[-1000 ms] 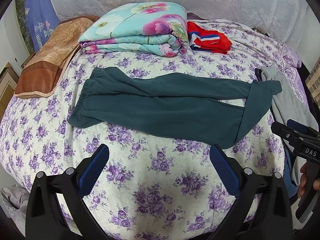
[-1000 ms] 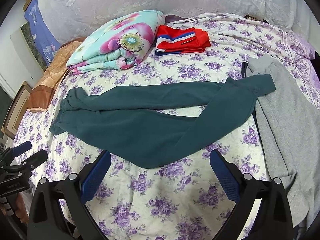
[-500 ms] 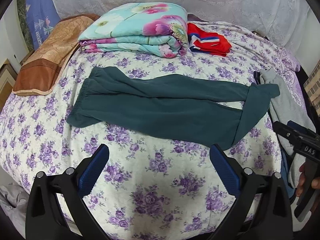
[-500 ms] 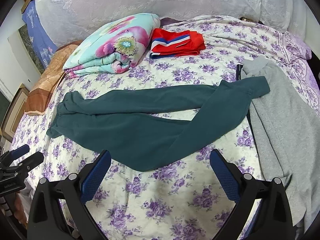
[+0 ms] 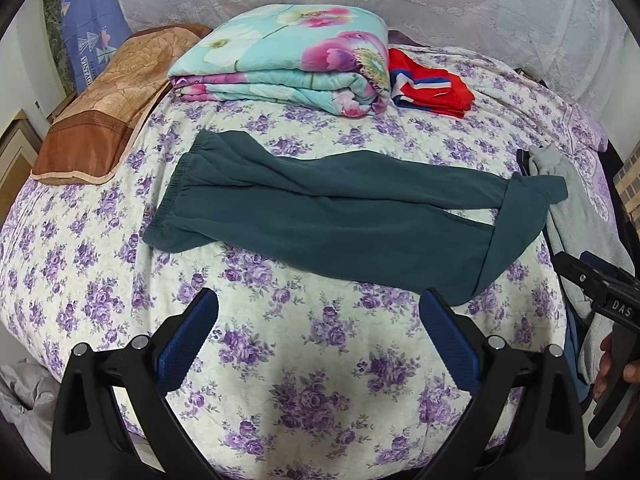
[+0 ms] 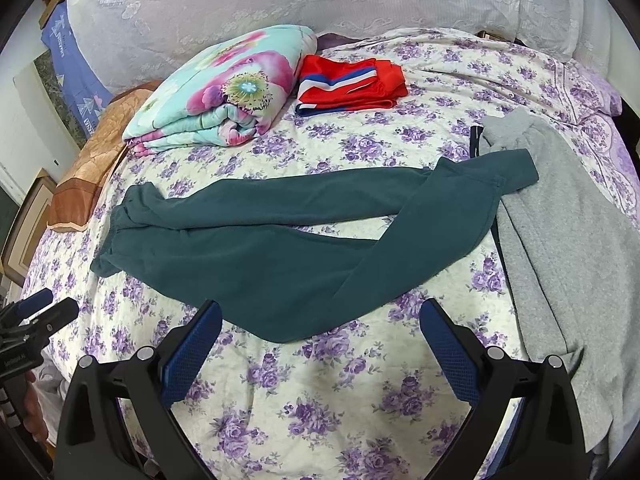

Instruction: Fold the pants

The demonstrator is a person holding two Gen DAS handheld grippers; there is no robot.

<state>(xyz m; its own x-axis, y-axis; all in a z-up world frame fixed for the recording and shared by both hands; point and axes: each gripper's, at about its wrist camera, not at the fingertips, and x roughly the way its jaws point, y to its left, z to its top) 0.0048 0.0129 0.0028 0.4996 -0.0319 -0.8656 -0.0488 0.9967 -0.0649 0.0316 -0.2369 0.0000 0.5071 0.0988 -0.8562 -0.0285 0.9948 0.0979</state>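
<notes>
1. Left claw (image 5: 319, 322): jaws spread wide, blue pads apart, nothing btwn them. Hovers over the near edge of the bed (image 5: 304, 396), not touching fabric.
2. Right claw (image 6: 320, 334): also wide, nothing held. Left pad tip sits just over the near hem of the pants in the right wrist view; can't tell if it touches.
3. Pants (image 5: 340, 216), dark teal, lie flat across the middle of the bed w/ purple-flower sheet. Waistband at left, legs run to the right.
4. Near leg is doubled back: its end bends up and over toward the far leg's cuff at the right side (image 6: 472, 200), making a diagonal flap. Small gap of sheet shows btwn the two legs.
5. Right cuff end rests against/over the edge of a grey garment (image 6: 560, 240), which lies along the right side of the bed.
6. Behind the pants, well apart: folded floral quilt (image 5: 288, 64), and just beside it on the right a folded red garment w/ blue-white stripes (image 5: 432, 84).
7. Brown pillow (image 5: 108, 112) at far left of the bed.
8. Each claw shows at the edge of the other's view: right one at the right in the left wrist view (image 5: 600, 296), left one at the left in the right wrist view (image 6: 32, 320).
</notes>
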